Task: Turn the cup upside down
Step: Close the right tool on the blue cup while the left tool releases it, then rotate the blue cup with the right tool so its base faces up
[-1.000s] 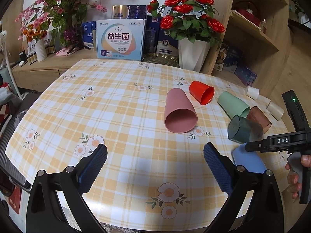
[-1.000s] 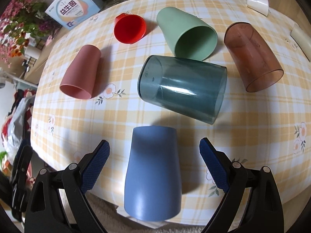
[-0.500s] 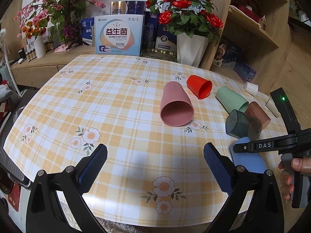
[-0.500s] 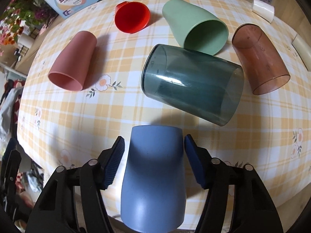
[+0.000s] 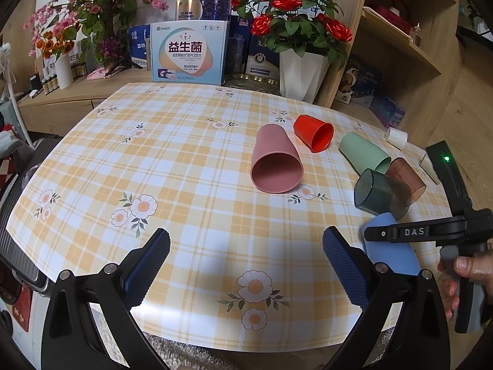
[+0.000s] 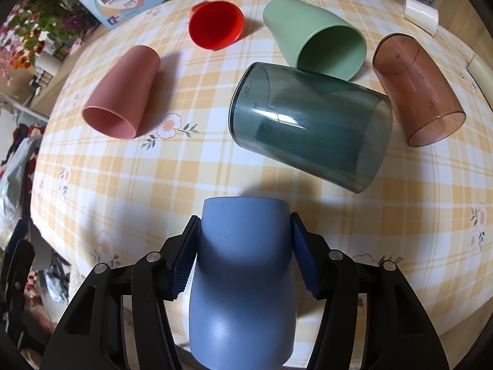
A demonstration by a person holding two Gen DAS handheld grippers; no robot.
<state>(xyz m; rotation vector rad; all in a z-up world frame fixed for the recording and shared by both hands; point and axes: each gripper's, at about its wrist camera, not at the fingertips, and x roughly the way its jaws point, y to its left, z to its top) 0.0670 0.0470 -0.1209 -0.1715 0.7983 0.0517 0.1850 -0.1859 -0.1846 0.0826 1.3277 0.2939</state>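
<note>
My right gripper is shut on a blue cup lying on its side near the table's front edge, base pointing away from the camera. In the left wrist view the blue cup shows at the right with the right gripper across it. My left gripper is open and empty above the front of the table. Several other cups lie on their sides: pink, red, green, dark teal see-through and brown see-through.
The table has a yellow checked flower cloth. At its back stand a printed box and a white pot of red roses. A wooden shelf unit is at the right. A white roll lies at the far right edge.
My right gripper's jaws closed from wide open onto the blue cup's sides. The left gripper stayed open and drifted only slightly.
</note>
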